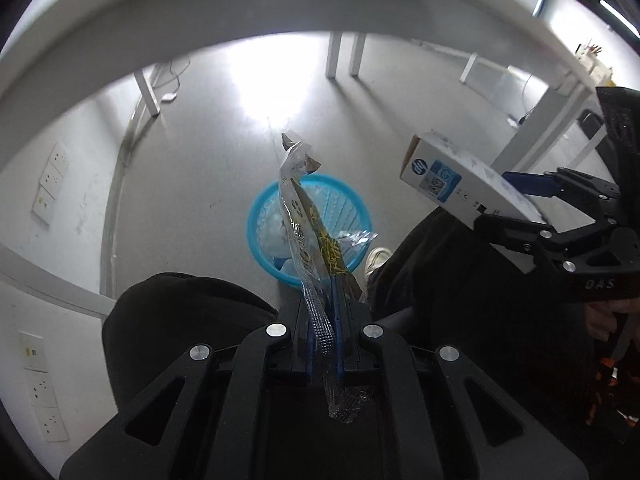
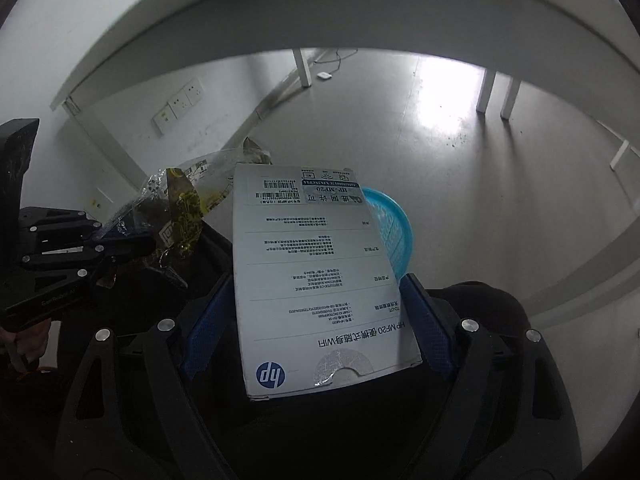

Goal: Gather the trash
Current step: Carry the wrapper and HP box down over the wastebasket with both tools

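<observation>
My left gripper [image 1: 323,320] is shut on a clear and brown plastic wrapper [image 1: 304,216], held edge-on above a blue trash basket [image 1: 352,200] on the floor. My right gripper [image 2: 316,312] is shut on a white HP box [image 2: 316,268], its blue pads against both long sides. In the left wrist view the box [image 1: 452,176] and right gripper [image 1: 516,208] hang to the right of the basket. In the right wrist view the wrapper [image 2: 184,208] and left gripper [image 2: 120,244] are at left, and the basket [image 2: 394,224] shows past the box.
A white table edge [image 1: 240,12] arcs across the top of both views. White table legs [image 1: 340,56] stand on the grey floor. Wall sockets [image 1: 52,176] sit at left. The person's dark trousers [image 1: 460,280] and a white shoe [image 1: 376,260] are beside the basket.
</observation>
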A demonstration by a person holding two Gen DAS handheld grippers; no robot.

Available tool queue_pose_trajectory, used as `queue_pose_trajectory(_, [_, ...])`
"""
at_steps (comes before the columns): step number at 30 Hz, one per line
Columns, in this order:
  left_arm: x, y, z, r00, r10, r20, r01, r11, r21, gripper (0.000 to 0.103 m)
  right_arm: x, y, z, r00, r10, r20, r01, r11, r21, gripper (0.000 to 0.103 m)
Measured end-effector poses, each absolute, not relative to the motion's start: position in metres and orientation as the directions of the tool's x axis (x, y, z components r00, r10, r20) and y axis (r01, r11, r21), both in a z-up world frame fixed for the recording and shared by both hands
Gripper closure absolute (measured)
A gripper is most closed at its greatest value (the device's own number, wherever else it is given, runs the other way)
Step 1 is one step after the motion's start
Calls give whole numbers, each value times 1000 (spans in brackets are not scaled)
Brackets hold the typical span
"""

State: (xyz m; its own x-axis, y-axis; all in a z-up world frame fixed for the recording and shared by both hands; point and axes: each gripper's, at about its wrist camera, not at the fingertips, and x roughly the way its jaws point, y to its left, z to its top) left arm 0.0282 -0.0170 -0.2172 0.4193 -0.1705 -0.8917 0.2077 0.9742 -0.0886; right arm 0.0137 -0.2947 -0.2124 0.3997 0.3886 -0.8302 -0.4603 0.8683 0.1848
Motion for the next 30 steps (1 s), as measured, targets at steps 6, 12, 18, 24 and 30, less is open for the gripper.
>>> queue_pose_trajectory(6, [70,-11,-256,350,-157,-923,187,978,-95,97,49,-281,-243,374,313,-873,-435,890,132,24])
queue_pose_trajectory(12, [106,-19,-298,297,-89,-951,197,980,-31,97,77,-258,-266,337,267,-903,-449,889,95,24])
queue_pose_trajectory(18, [136,-4,-315,229,-185,-956,151,977,-153,97,114,-249,-291,283,248,-927,-415,902,115,24])
queue_pose_trajectory(24, [155,1,-334,184,-232,-955,114,970,-214,97,144,-239,-319,235,240,-942,-389,911,135,24])
queue_pose_trajectory(30, [170,-7,-357,136,-233,-963,94,970,-222,97,165,-229,-346,198,220,-955,-373,918,134,24])
